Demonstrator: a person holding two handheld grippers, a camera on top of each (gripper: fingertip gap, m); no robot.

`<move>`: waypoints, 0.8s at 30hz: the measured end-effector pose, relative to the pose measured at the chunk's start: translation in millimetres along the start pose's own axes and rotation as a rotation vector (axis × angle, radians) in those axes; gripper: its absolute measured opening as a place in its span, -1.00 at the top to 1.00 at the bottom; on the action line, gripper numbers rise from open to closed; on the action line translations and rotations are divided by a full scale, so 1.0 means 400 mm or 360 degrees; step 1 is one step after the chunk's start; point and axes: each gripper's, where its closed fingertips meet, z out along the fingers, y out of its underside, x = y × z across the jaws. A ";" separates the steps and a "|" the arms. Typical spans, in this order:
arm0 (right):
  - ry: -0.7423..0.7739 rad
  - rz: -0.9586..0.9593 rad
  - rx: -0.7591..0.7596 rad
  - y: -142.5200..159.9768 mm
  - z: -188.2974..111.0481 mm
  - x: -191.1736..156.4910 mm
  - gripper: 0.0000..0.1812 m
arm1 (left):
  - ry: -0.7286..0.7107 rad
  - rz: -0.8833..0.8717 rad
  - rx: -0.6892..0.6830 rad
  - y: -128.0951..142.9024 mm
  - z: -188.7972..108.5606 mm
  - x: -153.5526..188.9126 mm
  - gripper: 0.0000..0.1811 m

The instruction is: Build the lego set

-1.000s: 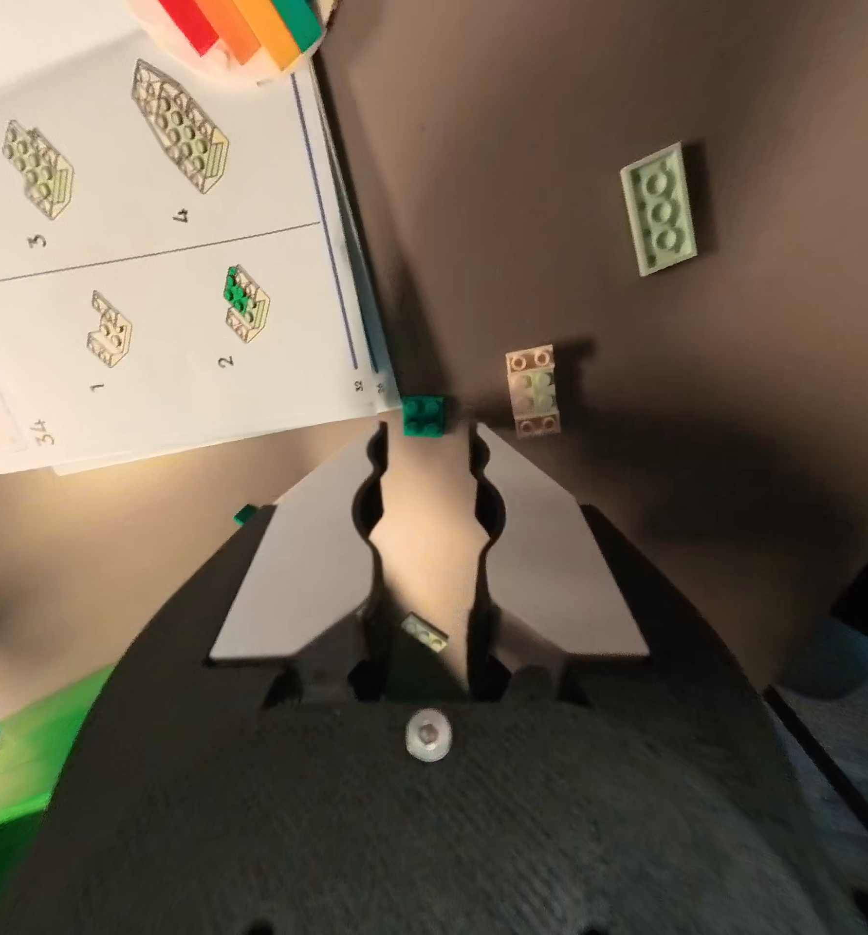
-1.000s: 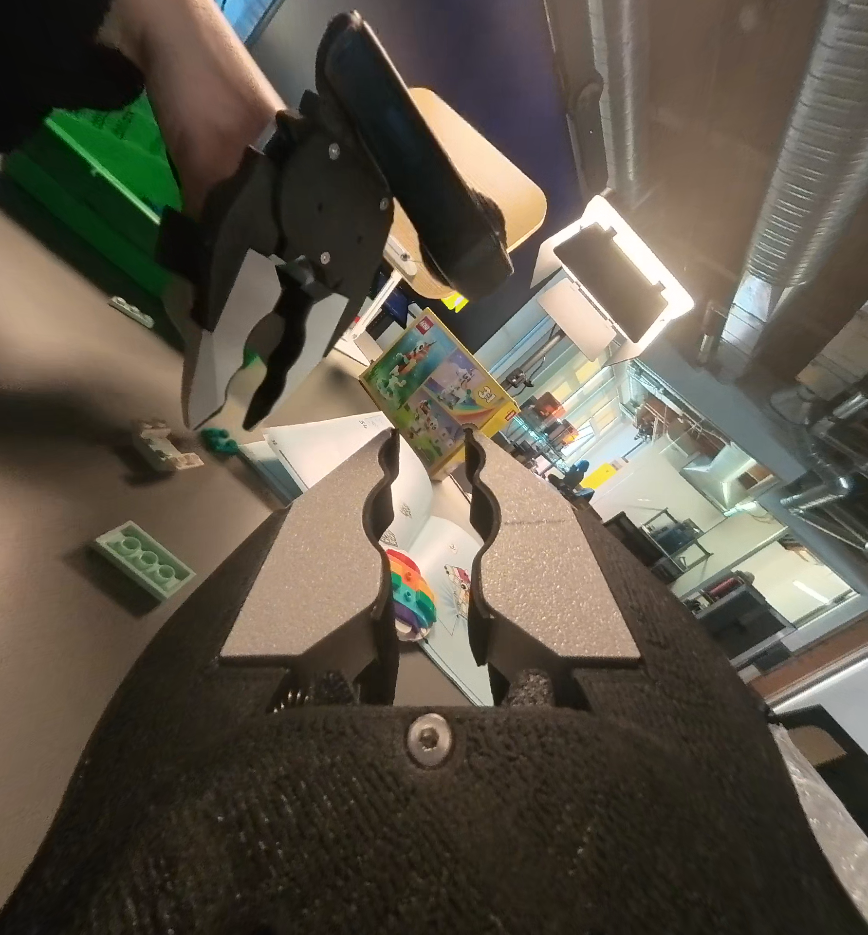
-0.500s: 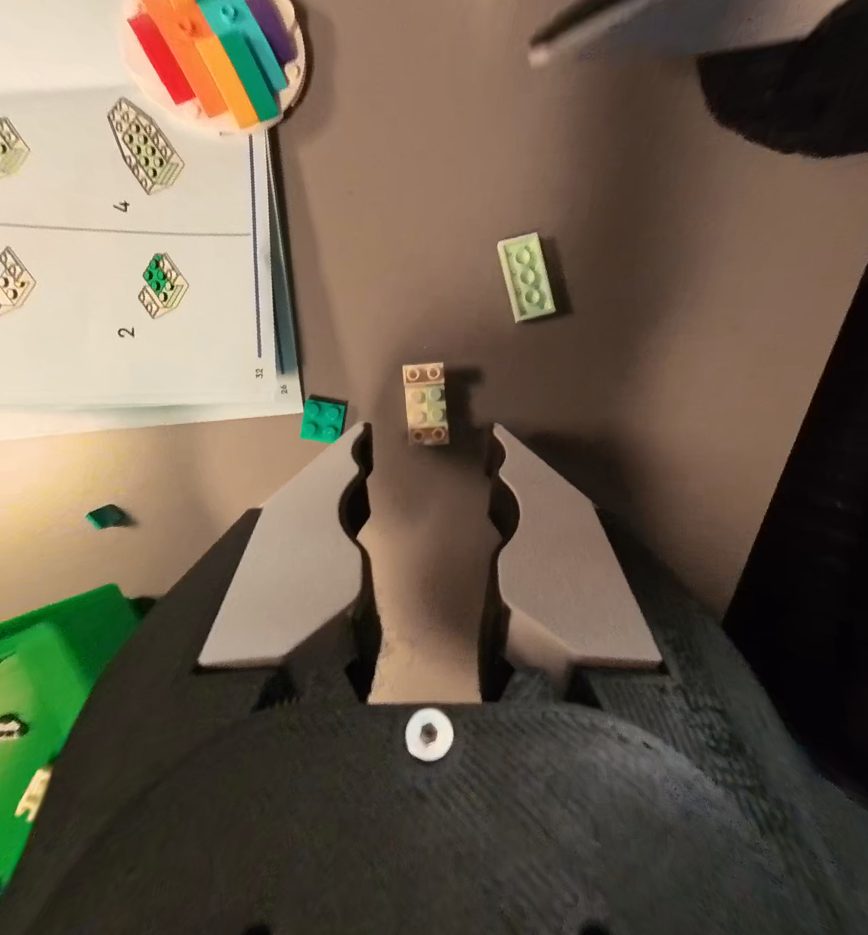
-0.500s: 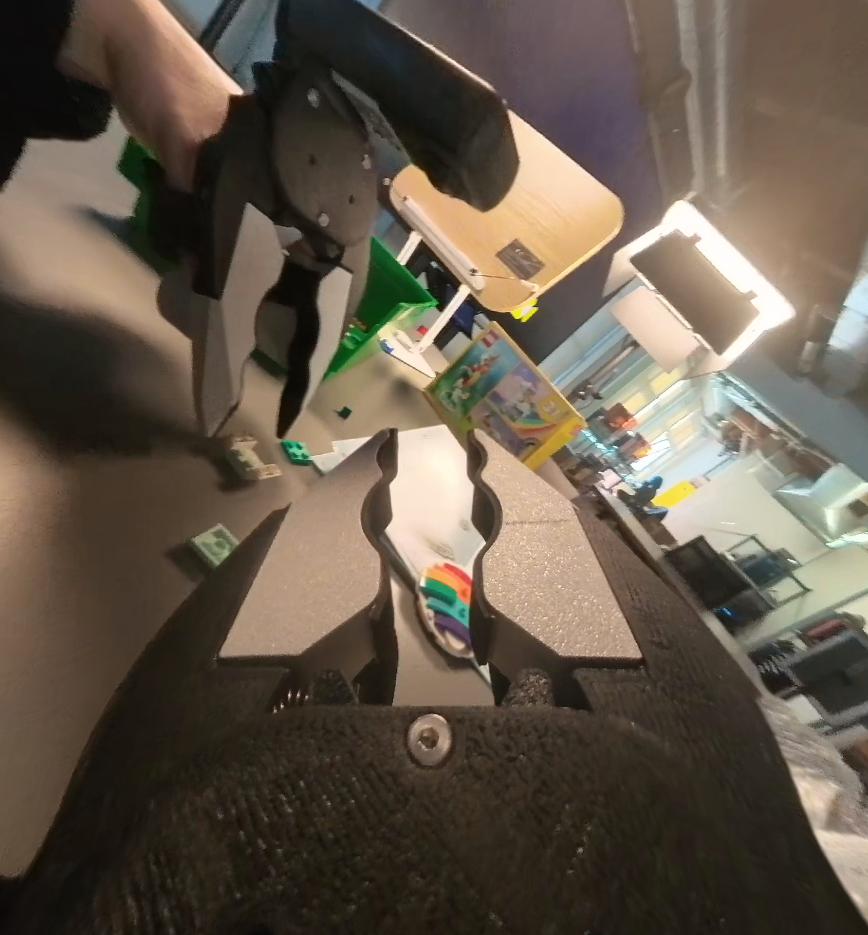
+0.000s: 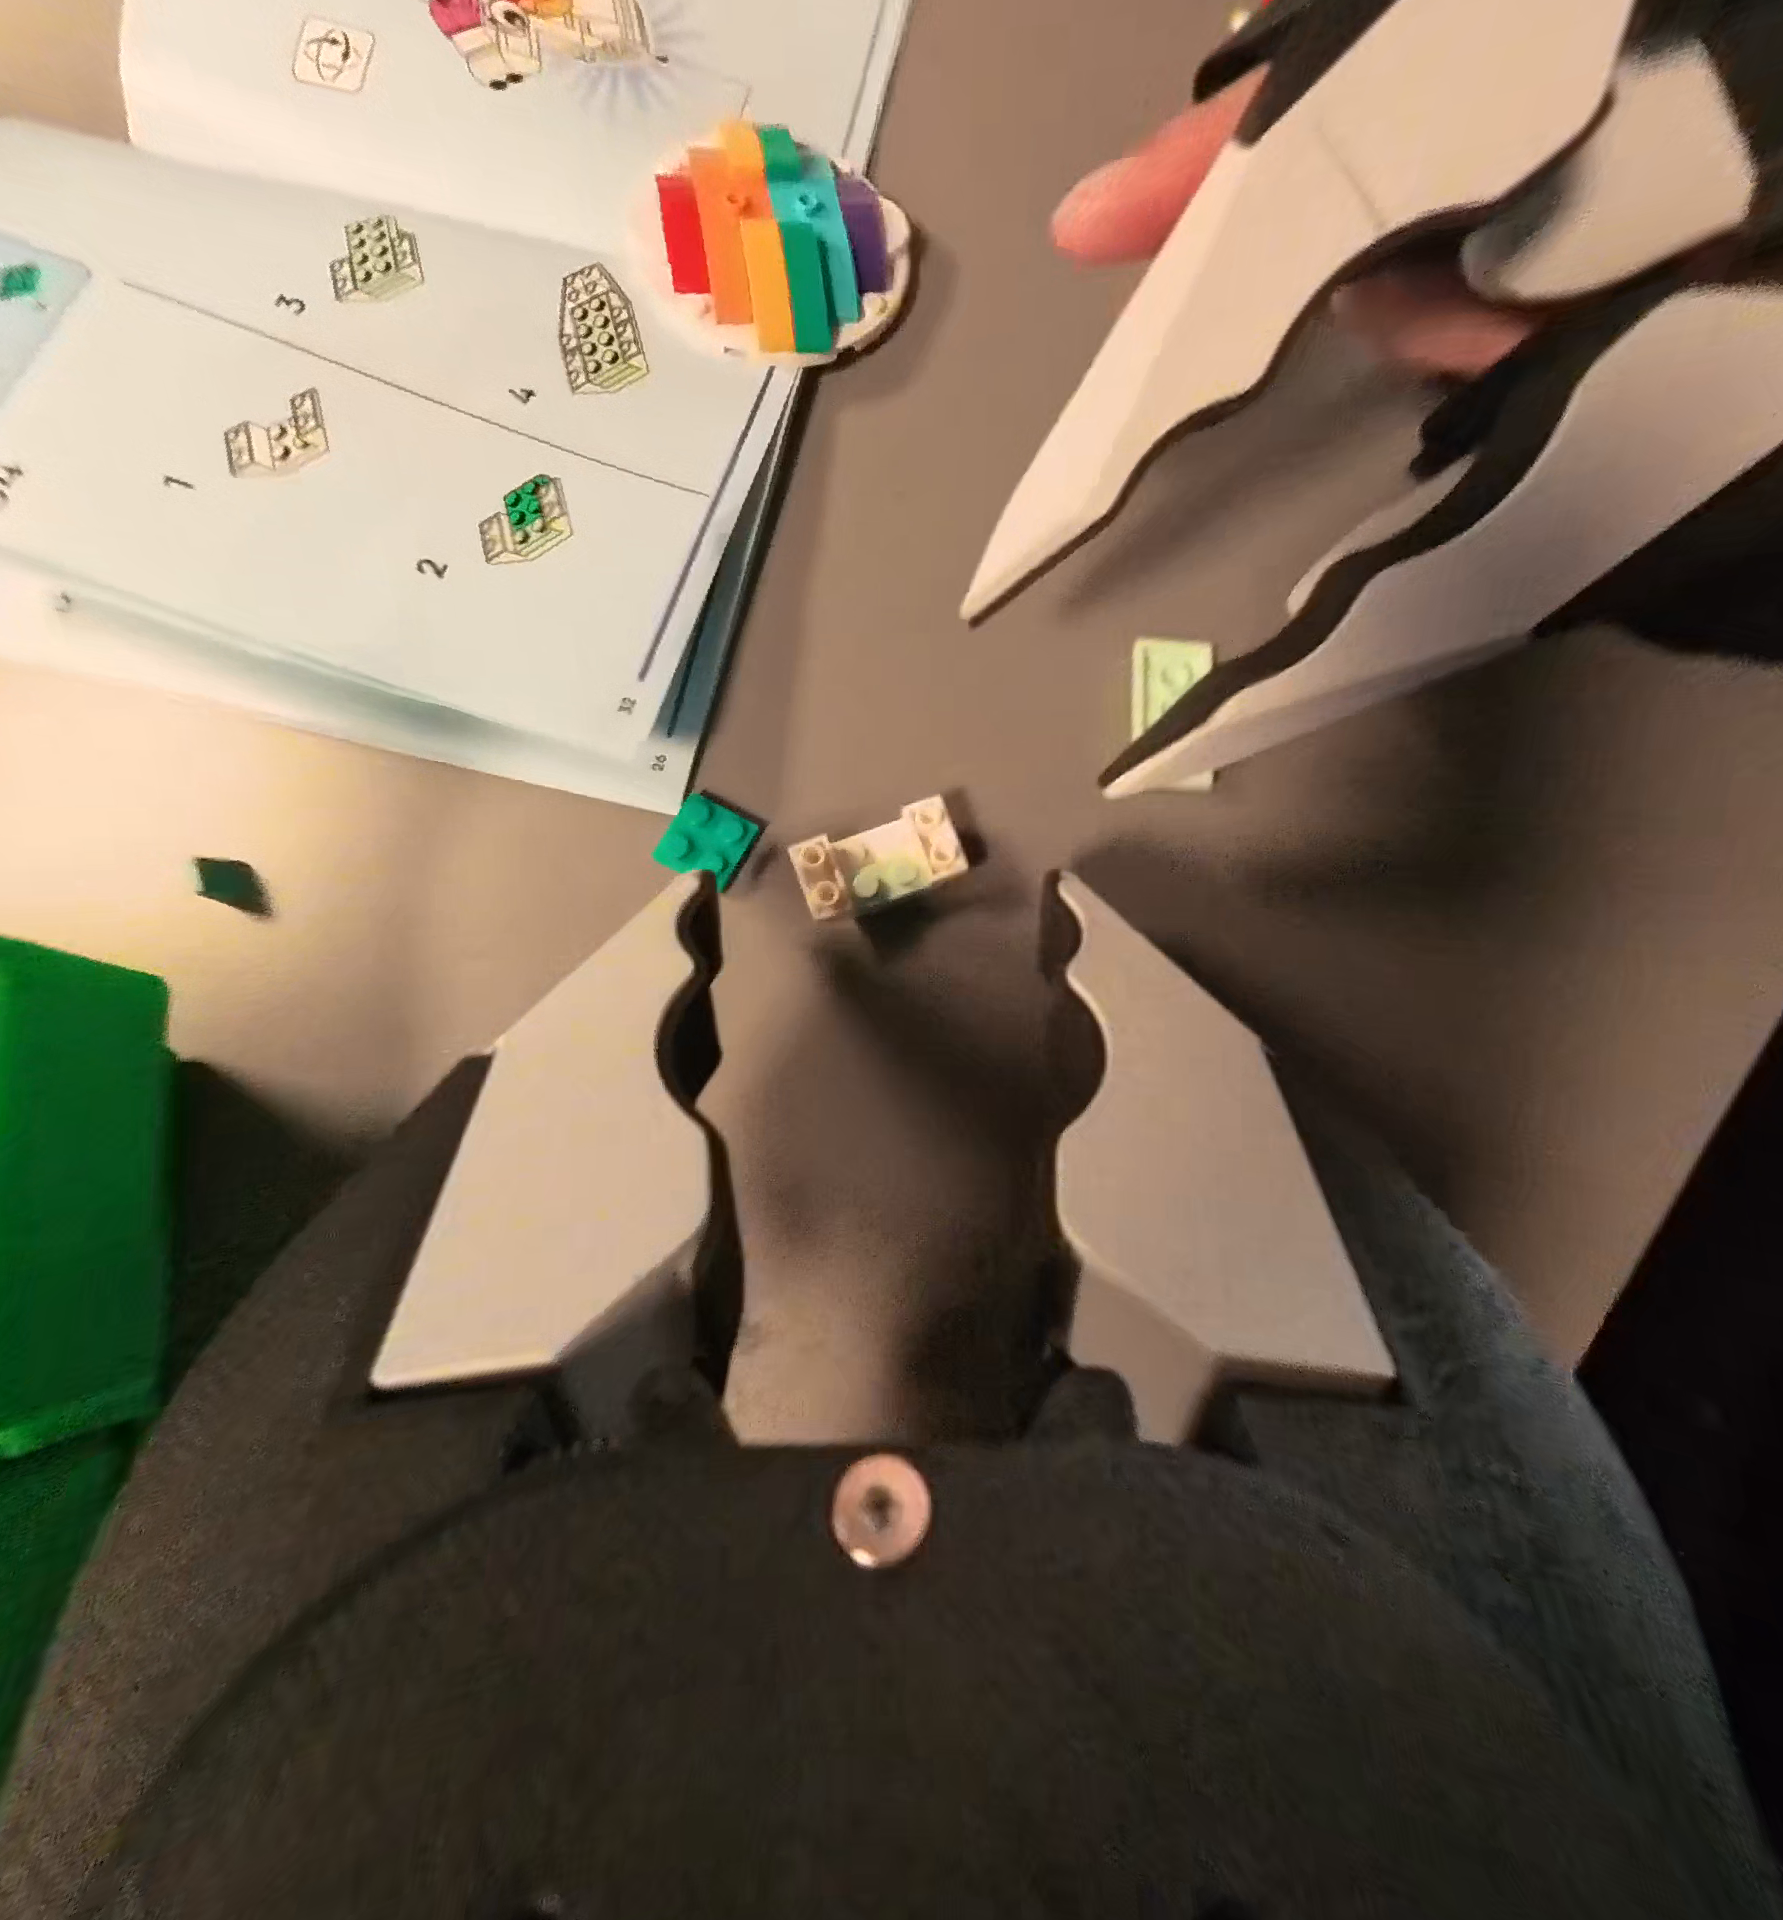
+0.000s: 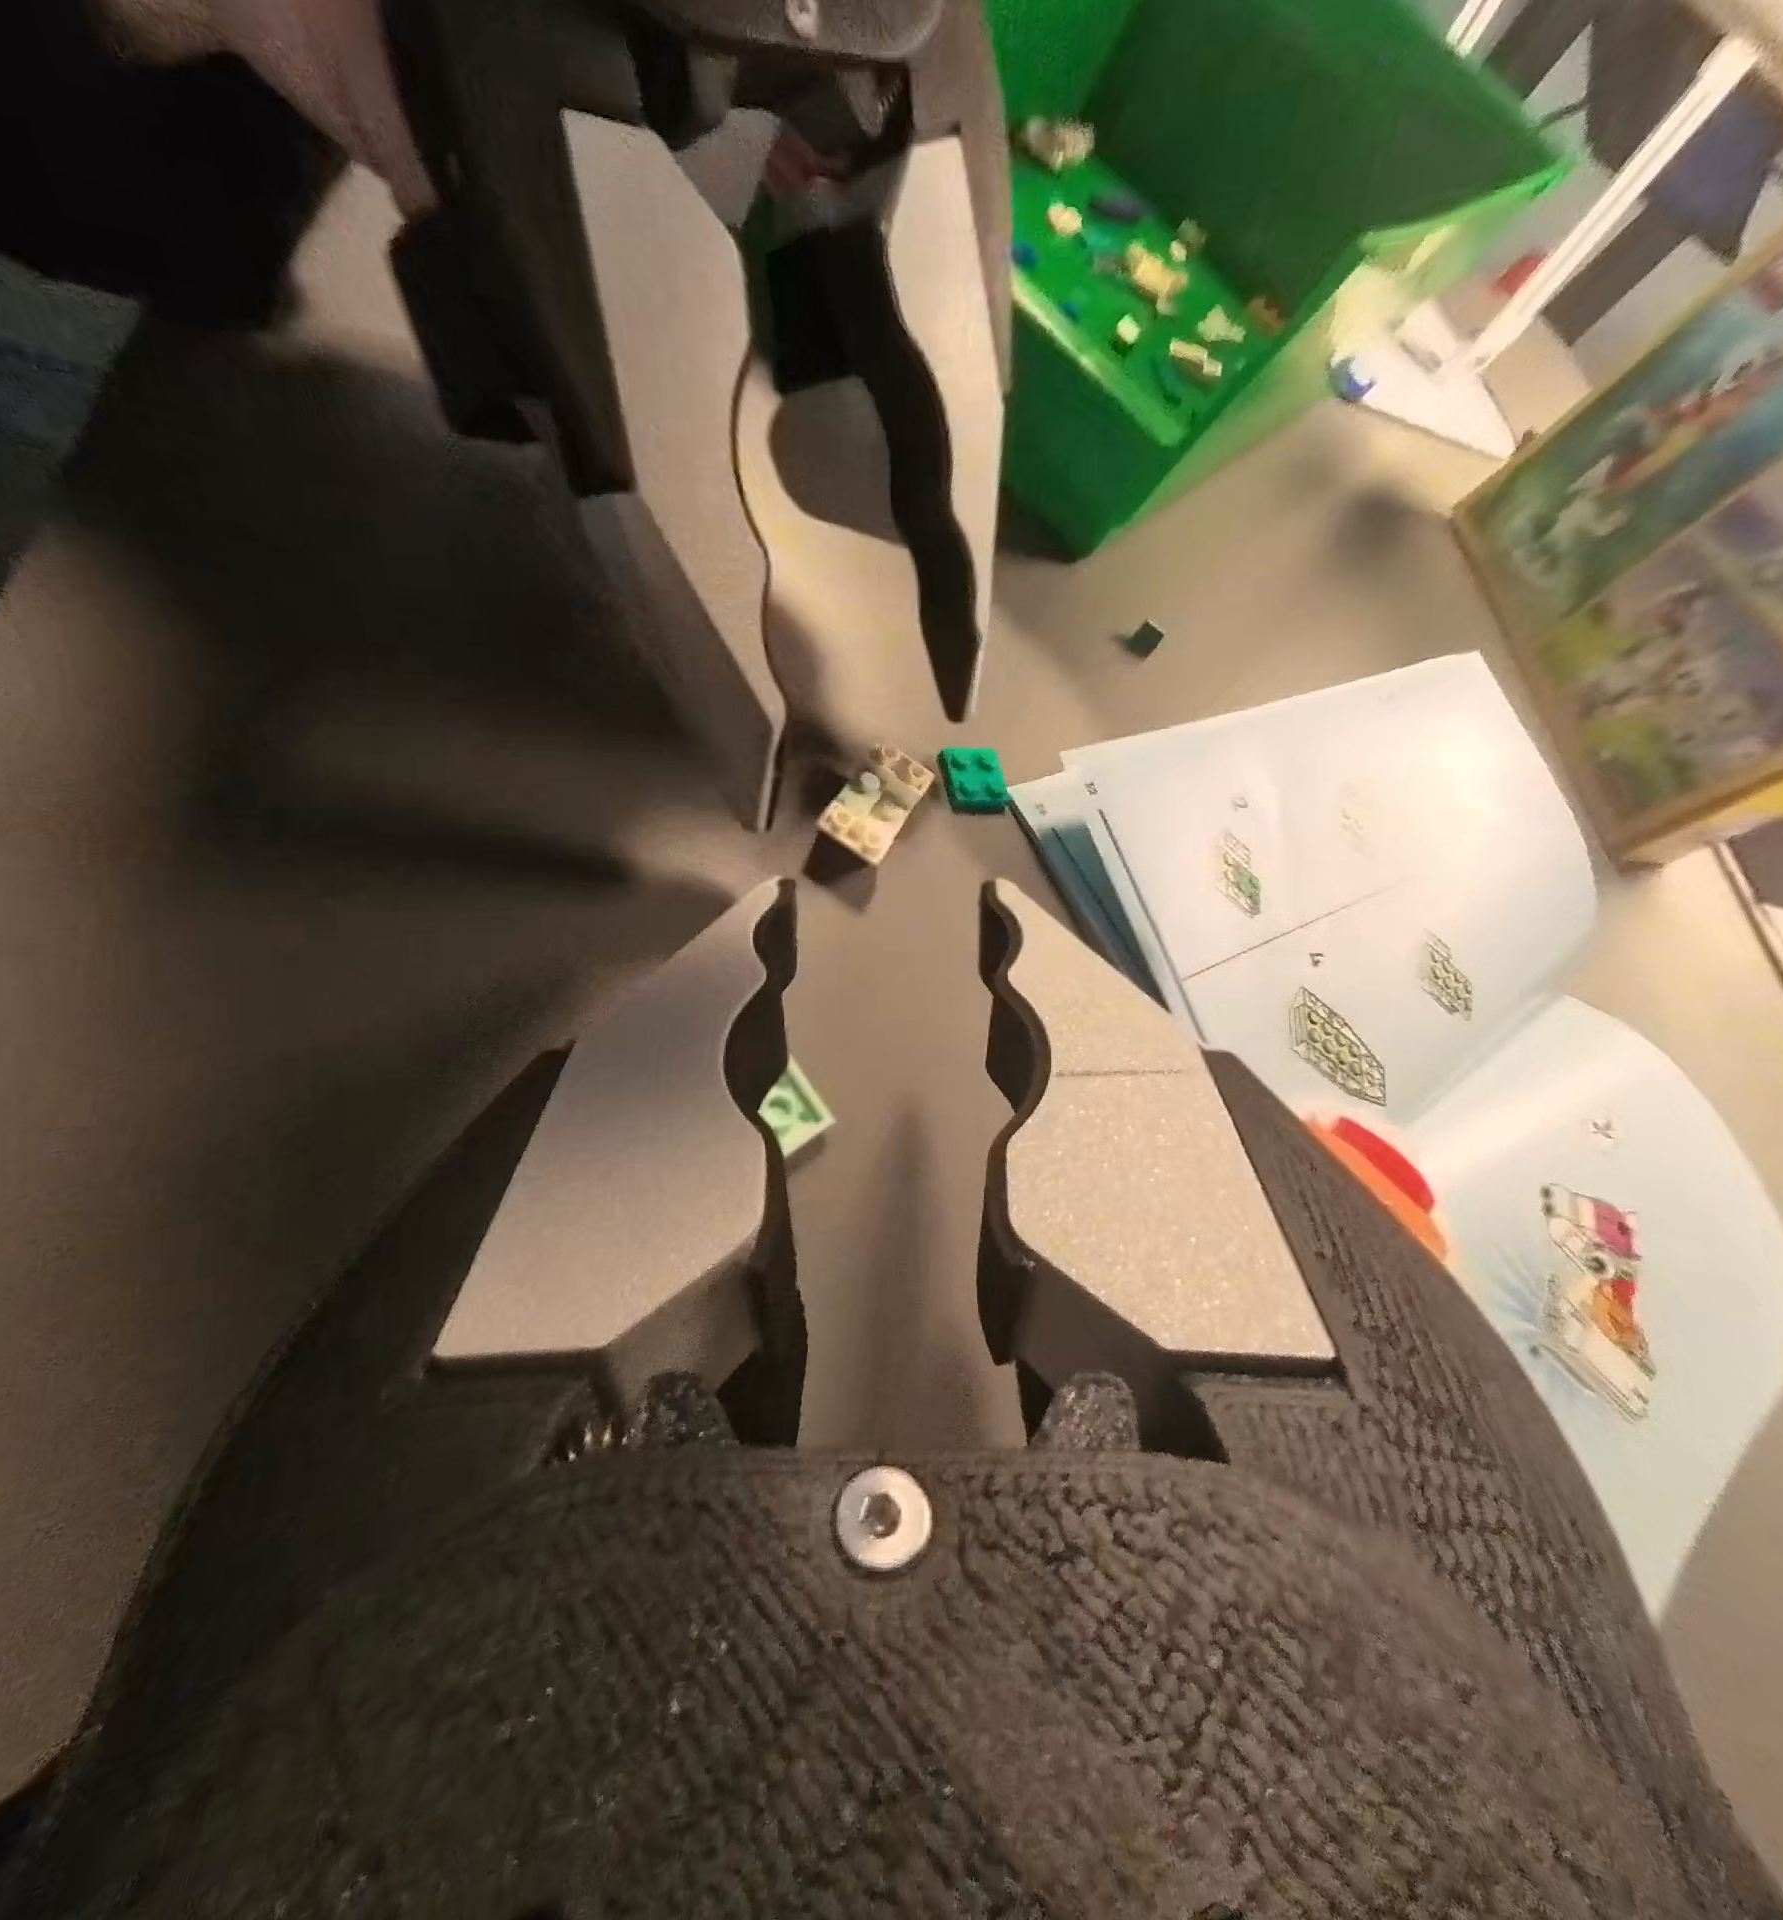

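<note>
Left gripper point(image 5: 876, 883) now wider than half second ago, spread and empty, swung to straddle tan sub-assembly point(image 5: 882, 854). Right gripper point(image 6: 887, 896), spread and empty, has dropped from room-facing tilt to table. Likely both closing in for pickup. Sub-assembly: tan bricks, pale-green plate on top, mid-table just off instruction booklet point(image 5: 367, 436) corner, beside dark-green plate point(image 5: 708, 840).

Left gripper point(image 5: 876, 883) hangs low over the worktop, jaws spread wide and empty. Right gripper point(image 6: 887, 894) points in from the opposite side, jaws parted and empty too, a person's fingers point(image 5: 1115, 213) showing behind it. Their tips sit near each other, not touching.
</note>
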 end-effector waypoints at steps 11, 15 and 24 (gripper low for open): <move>-0.0323 0.0151 -0.0217 0.027 0.024 0.017 0.65 | -0.0070 -0.0186 -0.0005 -0.005 0.040 0.016 0.37; -0.0355 0.0139 -0.0224 0.019 0.038 0.025 0.67 | -0.0130 -0.0107 -0.0029 0.002 0.037 -0.002 0.61; -0.0367 -0.0014 -0.0233 -0.008 0.102 0.044 0.70 | 0.0036 0.0202 -0.0070 0.058 -0.031 0.008 0.62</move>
